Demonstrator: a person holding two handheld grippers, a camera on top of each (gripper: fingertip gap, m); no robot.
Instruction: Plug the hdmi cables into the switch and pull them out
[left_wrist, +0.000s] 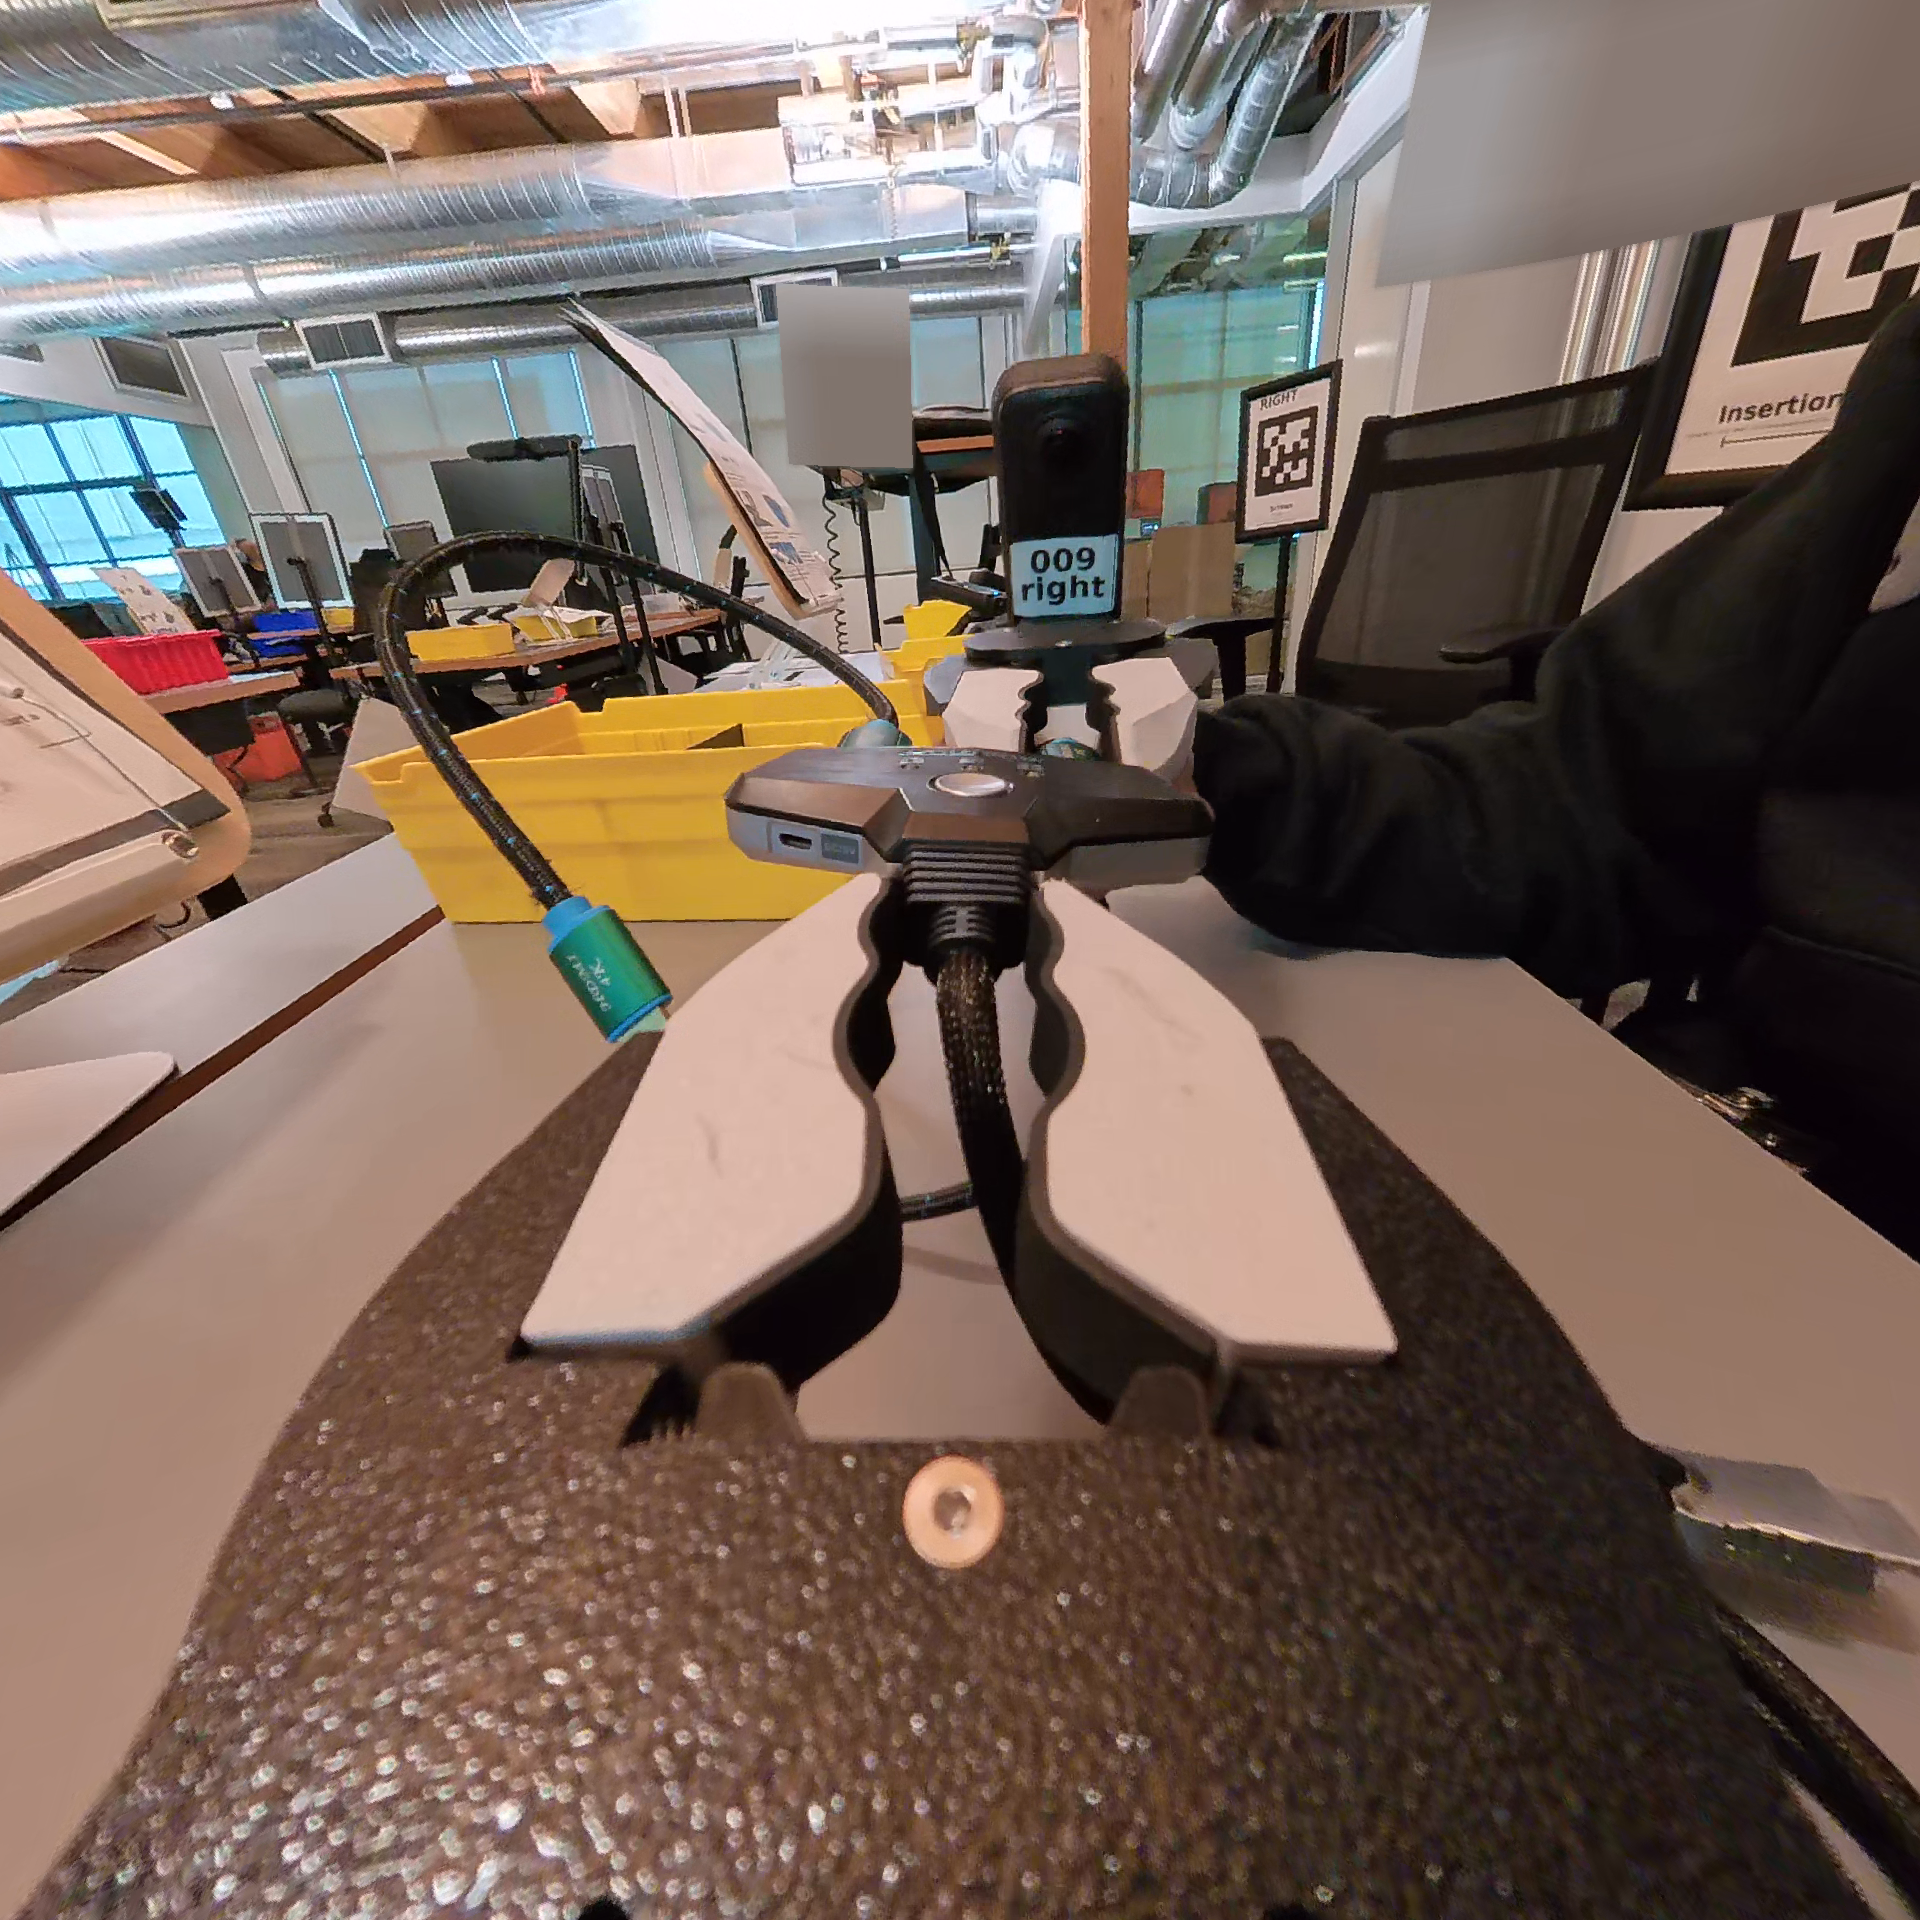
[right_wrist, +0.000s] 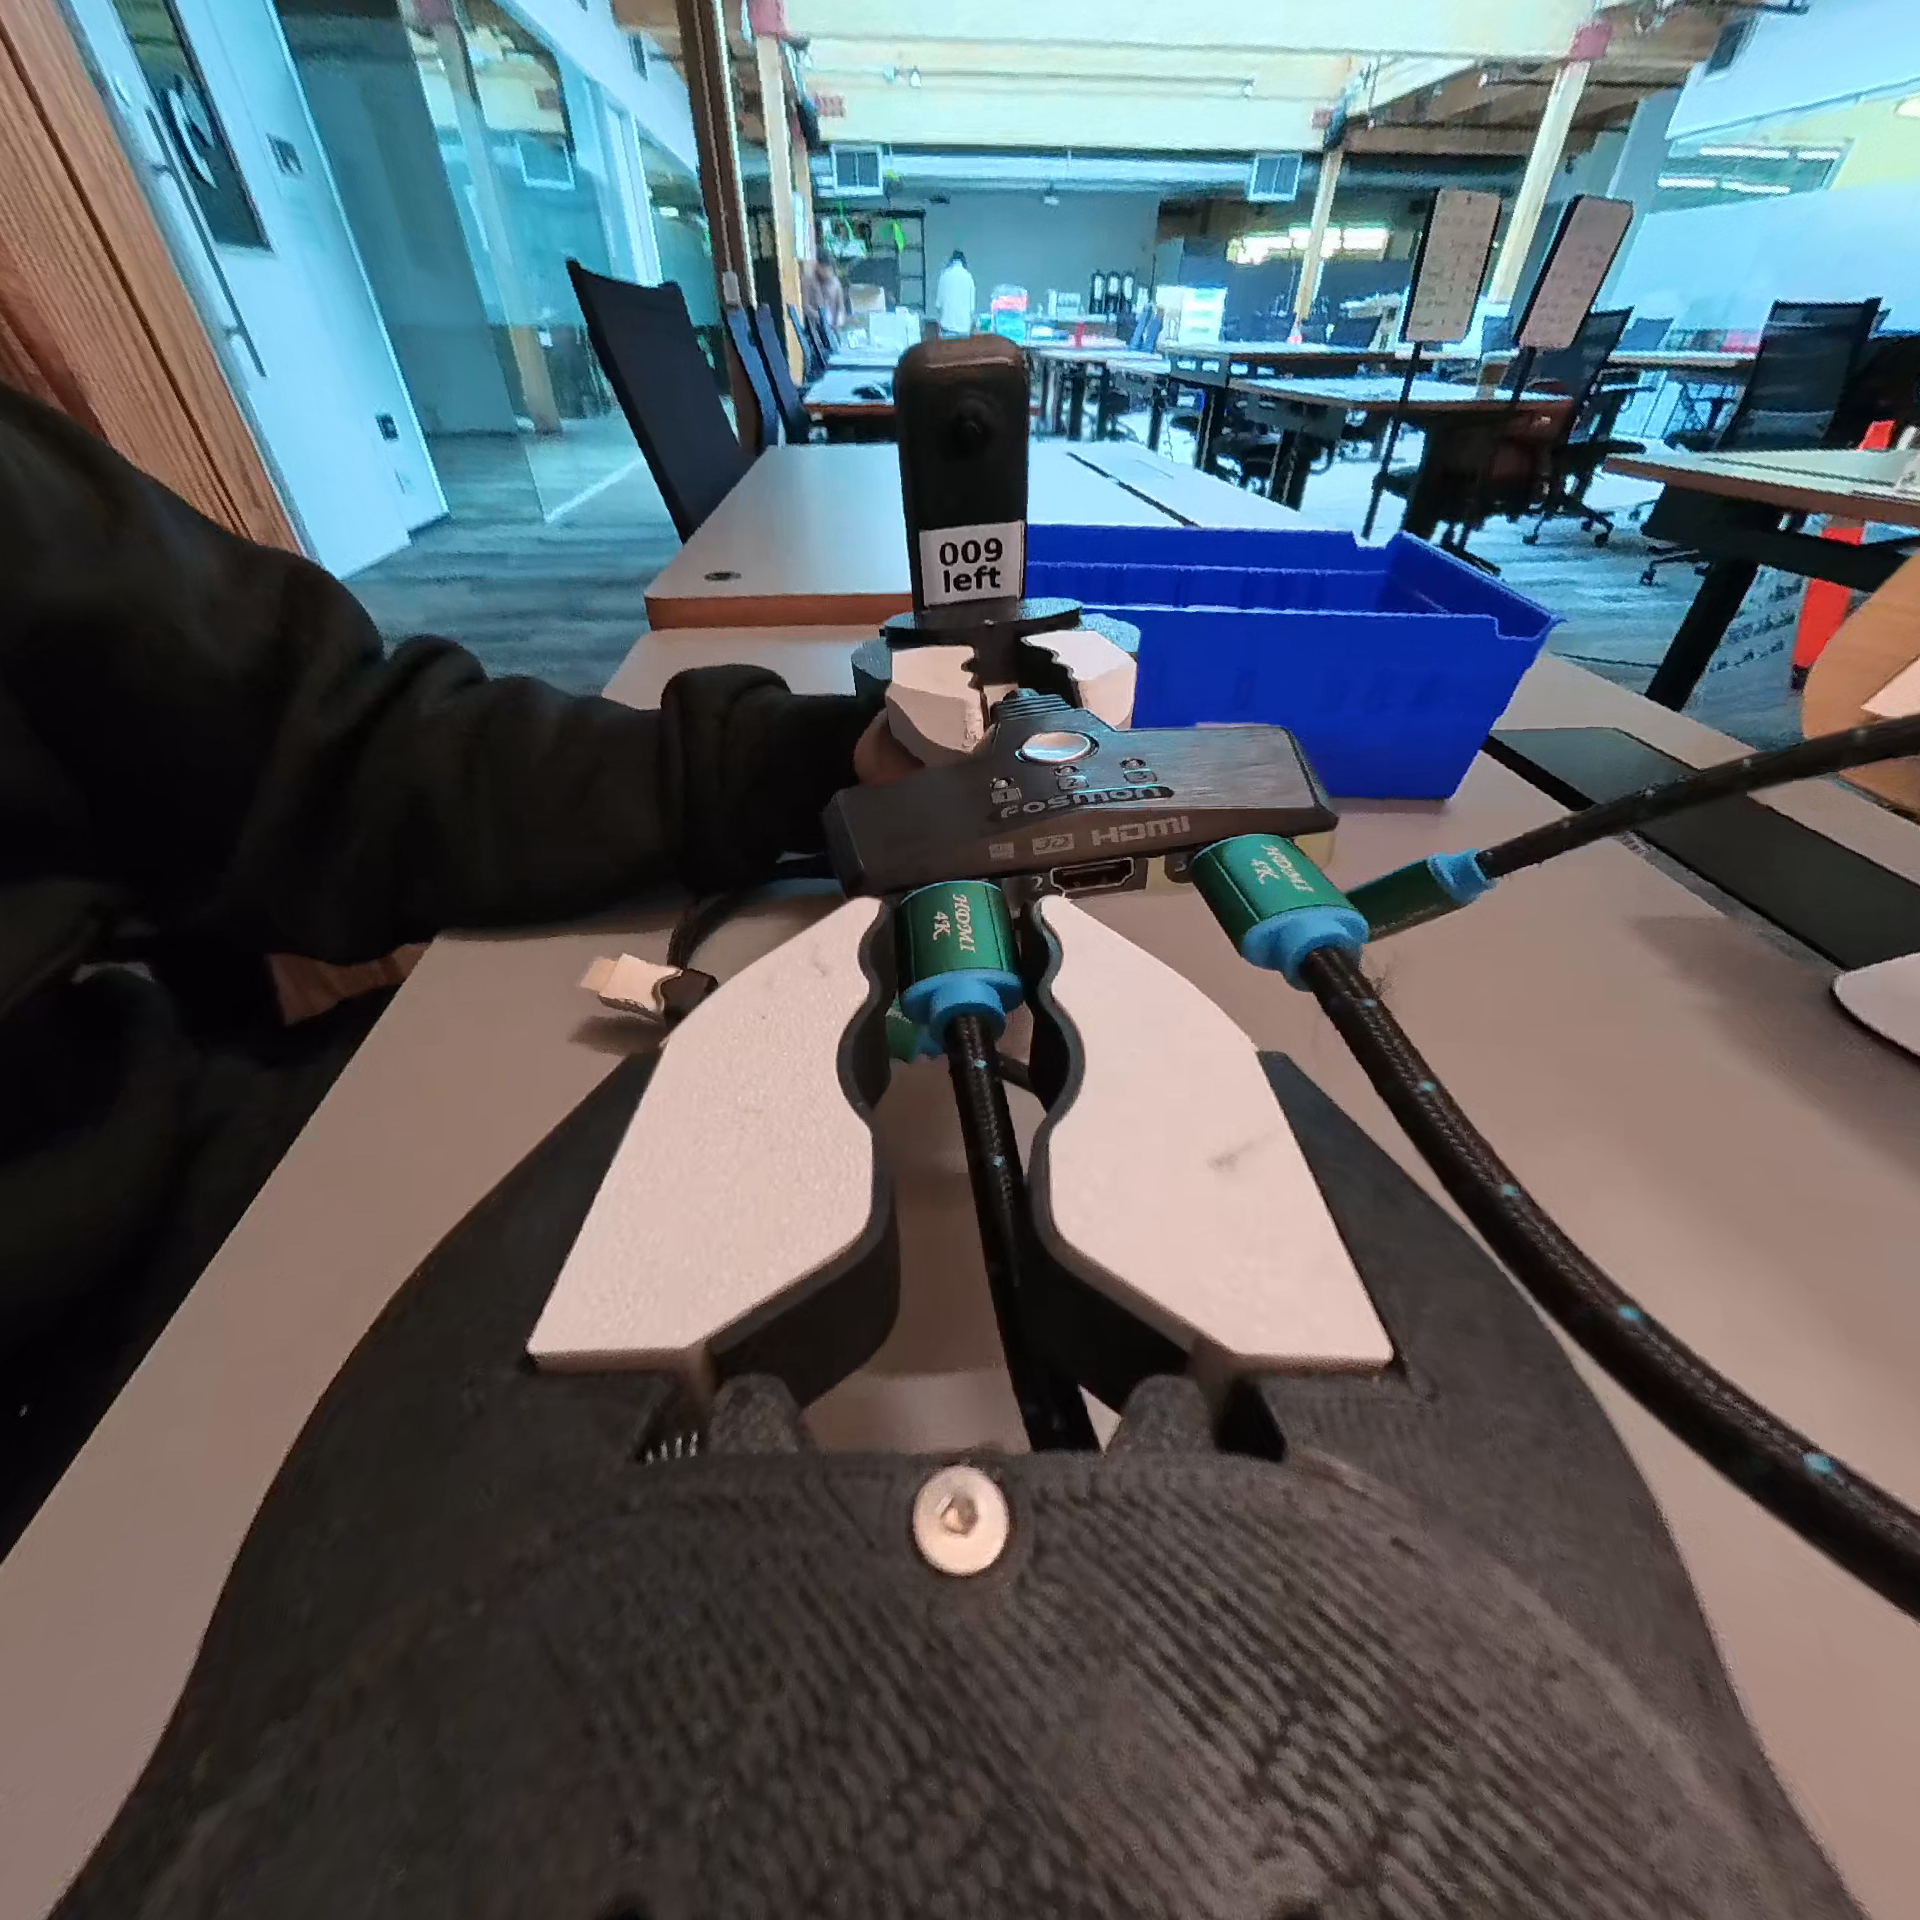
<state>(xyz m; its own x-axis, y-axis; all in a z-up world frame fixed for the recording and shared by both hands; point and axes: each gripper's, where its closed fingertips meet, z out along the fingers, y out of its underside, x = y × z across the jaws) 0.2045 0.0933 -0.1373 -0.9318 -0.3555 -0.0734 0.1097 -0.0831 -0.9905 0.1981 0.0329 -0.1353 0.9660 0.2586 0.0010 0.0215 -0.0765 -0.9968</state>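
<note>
The black HDMI switch is held over the grey table between my two grippers. My left gripper is shut on the ribbed collar of the switch's own black cable. My right gripper is shut on a green HDMI plug seated in the switch's left port. A second green plug sits in the right port. The middle port is empty. A third green plug hangs loose on its braided cable.
A yellow bin stands behind the switch in the left wrist view, a blue bin in the right wrist view. A small silver connector lies on the table. The person's black sleeve reaches in. A black office chair stands beyond.
</note>
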